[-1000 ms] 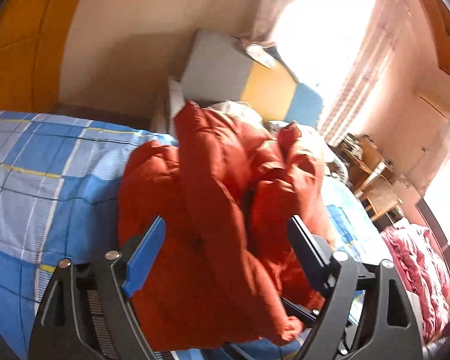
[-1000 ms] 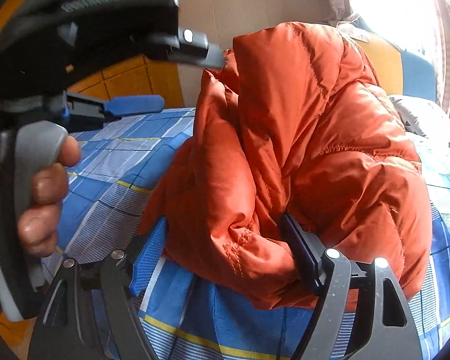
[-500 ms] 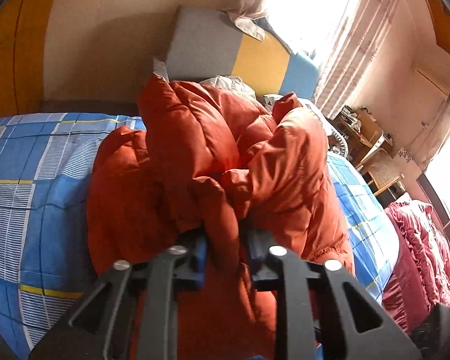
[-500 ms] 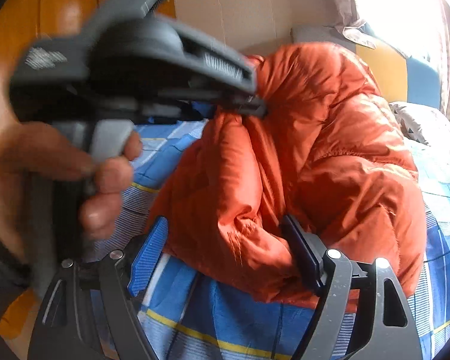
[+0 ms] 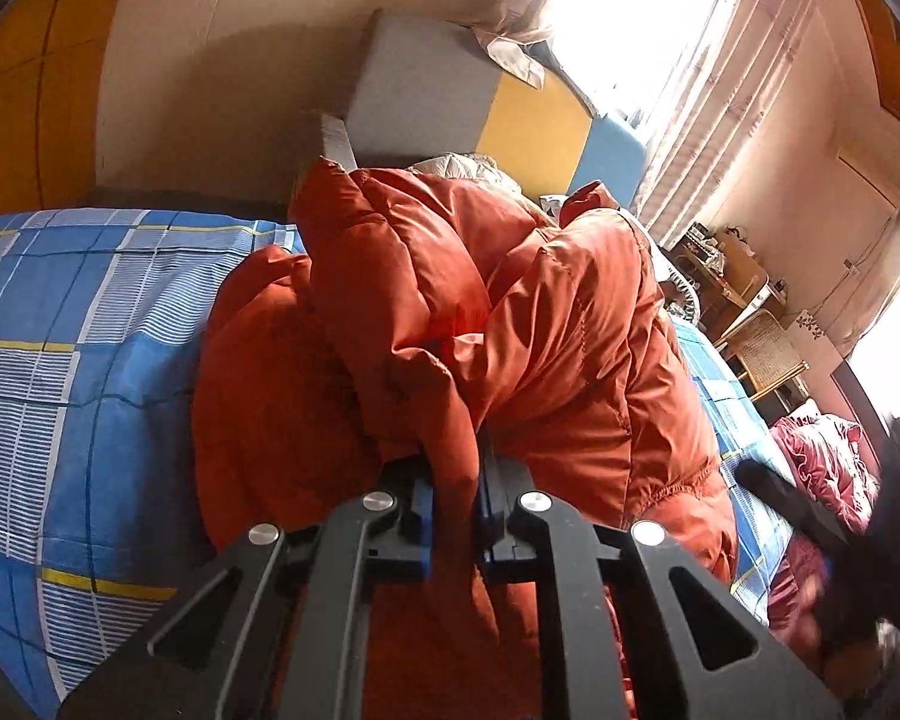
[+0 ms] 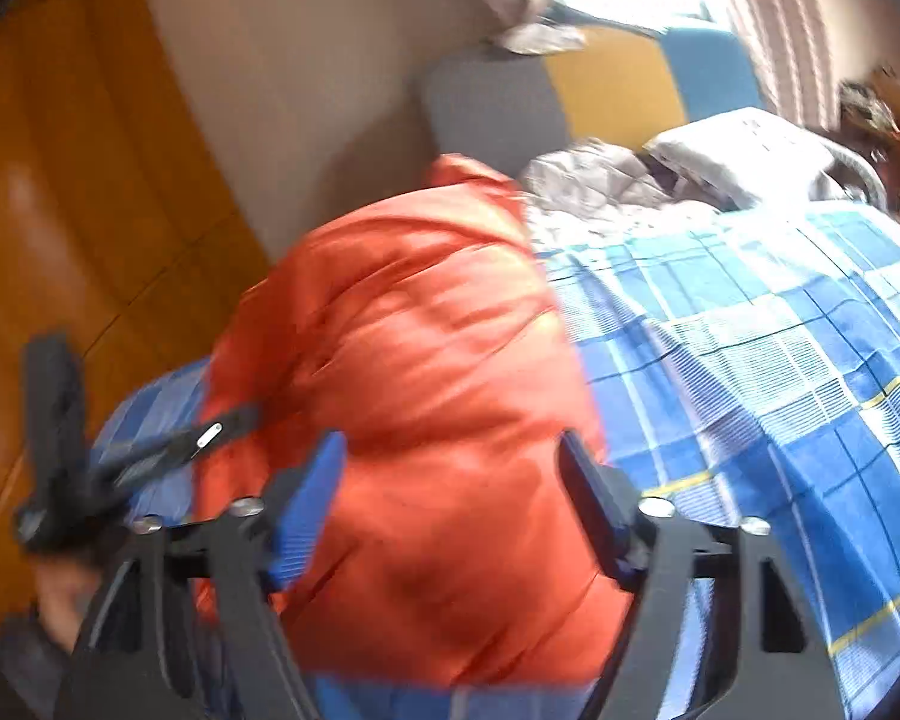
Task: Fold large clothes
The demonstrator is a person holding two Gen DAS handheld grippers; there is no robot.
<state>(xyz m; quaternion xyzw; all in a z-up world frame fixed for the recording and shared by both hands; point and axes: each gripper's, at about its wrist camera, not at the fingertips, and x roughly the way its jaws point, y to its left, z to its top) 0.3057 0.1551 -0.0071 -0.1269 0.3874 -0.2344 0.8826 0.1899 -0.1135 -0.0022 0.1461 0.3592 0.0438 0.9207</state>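
Observation:
A puffy orange down jacket (image 5: 480,324) lies bunched on a bed with a blue checked sheet (image 5: 60,312). My left gripper (image 5: 455,498) is shut on a fold of the jacket near its front edge. In the right wrist view, which is blurred, the jacket (image 6: 426,396) fills the middle. My right gripper (image 6: 450,492) is open, its jaws on either side of the jacket's bulk. The left gripper (image 6: 150,456) shows at the left of that view, the right gripper (image 5: 810,516) at the right edge of the left wrist view.
A grey, yellow and blue headboard (image 5: 450,96) stands against the wall under a bright curtained window (image 5: 642,30). A grey quilt and pillow (image 6: 690,180) lie at the bed's head. A dark red blanket (image 5: 822,468) and wooden furniture (image 5: 744,300) are to the right.
My left gripper shut on a fold of the jacket and holds it. My right gripper swung right and over the jacket, jaws still open; the bed's right side came into view.

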